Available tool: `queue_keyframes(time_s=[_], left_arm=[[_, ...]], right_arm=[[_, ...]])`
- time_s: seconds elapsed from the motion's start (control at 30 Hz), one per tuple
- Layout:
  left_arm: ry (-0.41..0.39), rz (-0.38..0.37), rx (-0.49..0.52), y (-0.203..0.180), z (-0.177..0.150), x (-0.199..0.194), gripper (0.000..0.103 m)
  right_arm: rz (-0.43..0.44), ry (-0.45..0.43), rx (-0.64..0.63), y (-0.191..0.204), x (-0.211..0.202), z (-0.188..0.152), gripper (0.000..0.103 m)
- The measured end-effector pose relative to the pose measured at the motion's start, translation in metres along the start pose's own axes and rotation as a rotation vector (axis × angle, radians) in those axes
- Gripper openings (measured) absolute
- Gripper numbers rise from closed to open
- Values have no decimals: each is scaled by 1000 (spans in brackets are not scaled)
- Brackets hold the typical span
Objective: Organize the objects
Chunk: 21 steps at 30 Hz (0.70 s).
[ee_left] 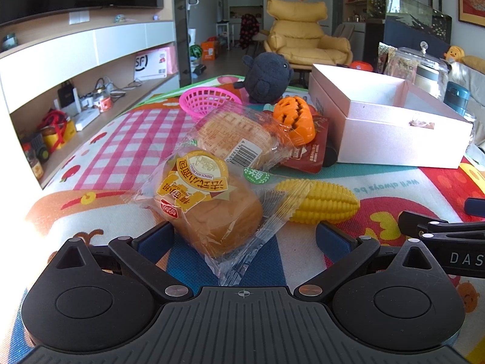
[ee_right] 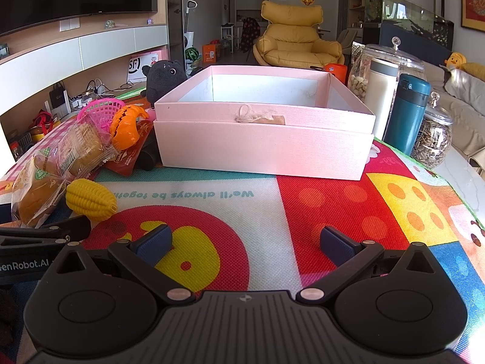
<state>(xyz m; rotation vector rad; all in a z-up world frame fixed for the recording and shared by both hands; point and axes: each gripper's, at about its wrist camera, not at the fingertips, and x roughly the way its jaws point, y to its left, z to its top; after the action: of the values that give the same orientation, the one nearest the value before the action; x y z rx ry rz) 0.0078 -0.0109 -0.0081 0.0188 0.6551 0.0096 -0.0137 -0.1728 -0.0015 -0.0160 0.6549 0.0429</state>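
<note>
Pink box [ee_right: 263, 148] ahead, both jaws released; left straddling wrapped bread [ee_left: 212, 215]

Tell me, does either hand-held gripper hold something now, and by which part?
Nothing is held. The left hand-held gripper is open around the near end of the bread pack, not closed on it. The right hand-held gripper is open above the mat.

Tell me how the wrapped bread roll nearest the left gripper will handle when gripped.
The bread roll probably squashes easily; it looks soft and puffy. Its clear wrapper looks glossy and loose, so the fingers may slip or catch only film. It is likely light for its size.
</note>
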Motion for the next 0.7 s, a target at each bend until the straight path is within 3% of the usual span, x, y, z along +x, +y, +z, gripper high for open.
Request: queue_keyframes(time_s=[0.5,0.63,0.7], left_arm=[[1,-3,-5,1,2,-2,103],[1,-9,-19,6,1,-6,102],[12,-10,-9,7,0,-13,102]], right_arm=[[28,2,-8,-4,2,2,103],[69,83,15,-12,5,15,103],[57,109,-33,-7,7,16,103]])
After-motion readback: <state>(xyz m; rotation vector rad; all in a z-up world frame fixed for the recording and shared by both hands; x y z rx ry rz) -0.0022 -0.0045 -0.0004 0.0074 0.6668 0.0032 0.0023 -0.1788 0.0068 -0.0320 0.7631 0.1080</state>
